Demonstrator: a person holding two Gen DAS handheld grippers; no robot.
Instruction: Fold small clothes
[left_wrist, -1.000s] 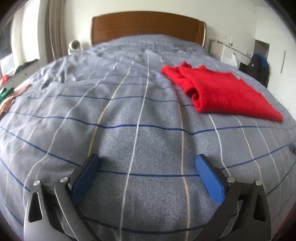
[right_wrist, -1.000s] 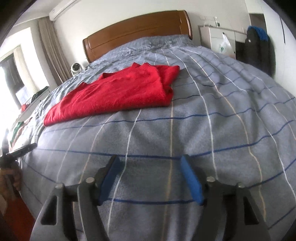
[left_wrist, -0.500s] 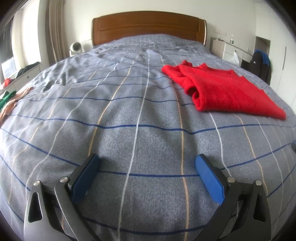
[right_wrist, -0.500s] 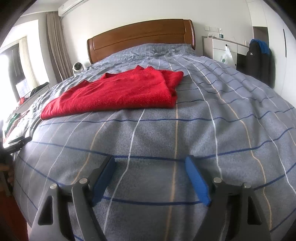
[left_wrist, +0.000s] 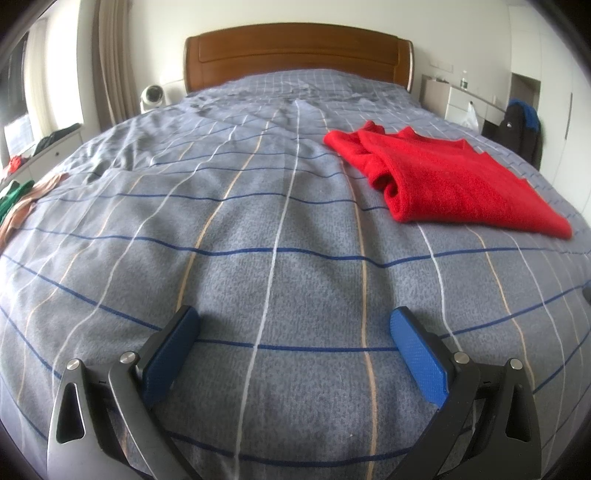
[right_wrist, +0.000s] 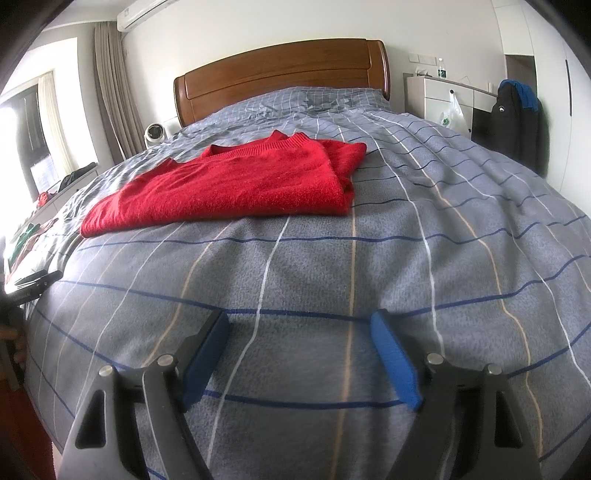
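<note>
Clutter sat at the edges: loose clothes (left_wrist: 22, 199) at 9 o'clock on the bed's left side, a small fan (left_wrist: 152, 96) by the headboard (left_wrist: 295, 51), a dresser (right_wrist: 439, 96) with a plastic bag (right_wrist: 451, 110) and a dark backpack (right_wrist: 515, 122) at 2 o'clock; nothing lay between either tool and the sweater. The folded red sweater (left_wrist: 443, 181) lay flat on the grey checked bedspread (left_wrist: 258, 221), at 1 o'clock from the left gripper (left_wrist: 293, 345) and 11 o'clock from the right gripper (right_wrist: 300, 354). Both sets of jaws stood apart over bare bedspread with nothing between them, the right having just opened wider; curtains (right_wrist: 110, 92) and a window were at 10 o'clock.
</note>
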